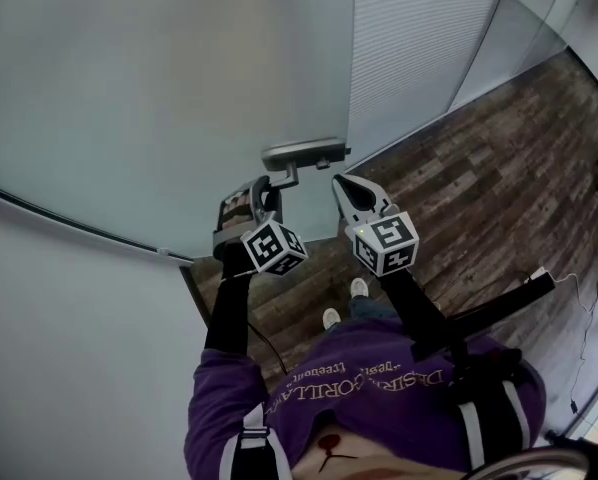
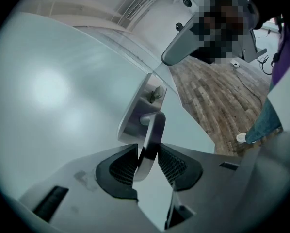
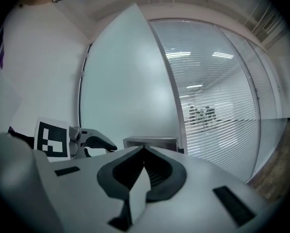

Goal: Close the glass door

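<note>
At the door handle [image 2: 153, 130], the left gripper [image 2: 148, 152] has its ribbed pads closed on the free end of the polished metal lever. The lever juts from a steel backplate [image 2: 137, 106] fixed to the frosted glass door [image 1: 159, 88]. Just to the right of the handle hangs the right gripper [image 3: 144, 150], its fingers pressed together with nothing between them and its tip aimed at the door edge.

The main risk, as I judge it, is a slip. The lever looks smooth and rounded and the pads hold only its tip, so a pull or push off the lever's line could make it slide out. Pressing down could also turn the lever instead of moving the door. A fast swing could bang the glass leaf against its frame. The idle right gripper sits close enough to the handle side that the closing edge might catch it.

Around the handle, the door panel is pale, matt and uniform. Beyond the handle to the right stands a glass wall with horizontal blinds [image 3: 217, 96]. Dark wood-plank floor [image 1: 479, 168] spreads below the handle, and a plain white wall [image 1: 69, 348] lies to its left.
</note>
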The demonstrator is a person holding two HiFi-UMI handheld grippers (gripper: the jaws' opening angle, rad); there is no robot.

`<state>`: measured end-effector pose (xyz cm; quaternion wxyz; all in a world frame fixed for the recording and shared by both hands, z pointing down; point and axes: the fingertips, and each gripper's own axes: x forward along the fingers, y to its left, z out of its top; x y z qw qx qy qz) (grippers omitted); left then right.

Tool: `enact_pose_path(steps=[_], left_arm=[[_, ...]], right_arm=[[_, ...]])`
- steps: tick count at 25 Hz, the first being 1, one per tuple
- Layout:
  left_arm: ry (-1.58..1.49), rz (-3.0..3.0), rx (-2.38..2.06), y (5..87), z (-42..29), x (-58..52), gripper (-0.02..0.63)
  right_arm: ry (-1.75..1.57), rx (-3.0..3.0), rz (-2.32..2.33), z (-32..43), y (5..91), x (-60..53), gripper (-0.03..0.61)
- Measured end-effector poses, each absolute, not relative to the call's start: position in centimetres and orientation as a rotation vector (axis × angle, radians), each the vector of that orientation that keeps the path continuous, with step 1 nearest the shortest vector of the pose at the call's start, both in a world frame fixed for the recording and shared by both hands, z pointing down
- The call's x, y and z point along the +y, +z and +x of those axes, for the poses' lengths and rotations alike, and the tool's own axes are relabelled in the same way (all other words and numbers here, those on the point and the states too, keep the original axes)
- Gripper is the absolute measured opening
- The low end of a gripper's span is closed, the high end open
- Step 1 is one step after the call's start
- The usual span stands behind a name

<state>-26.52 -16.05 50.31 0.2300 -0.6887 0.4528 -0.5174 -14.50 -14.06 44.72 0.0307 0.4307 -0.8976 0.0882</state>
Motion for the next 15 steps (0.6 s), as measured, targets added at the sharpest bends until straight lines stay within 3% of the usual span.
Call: enact_pose_path(steps=[15], left_arm=[[-1.503, -1.888, 1.349, 50.3, -27.3, -22.2, 0.126]], right_arm=[[0.257, -2.821, 1.194, -13.9, 44.0, -20.4, -0.009]])
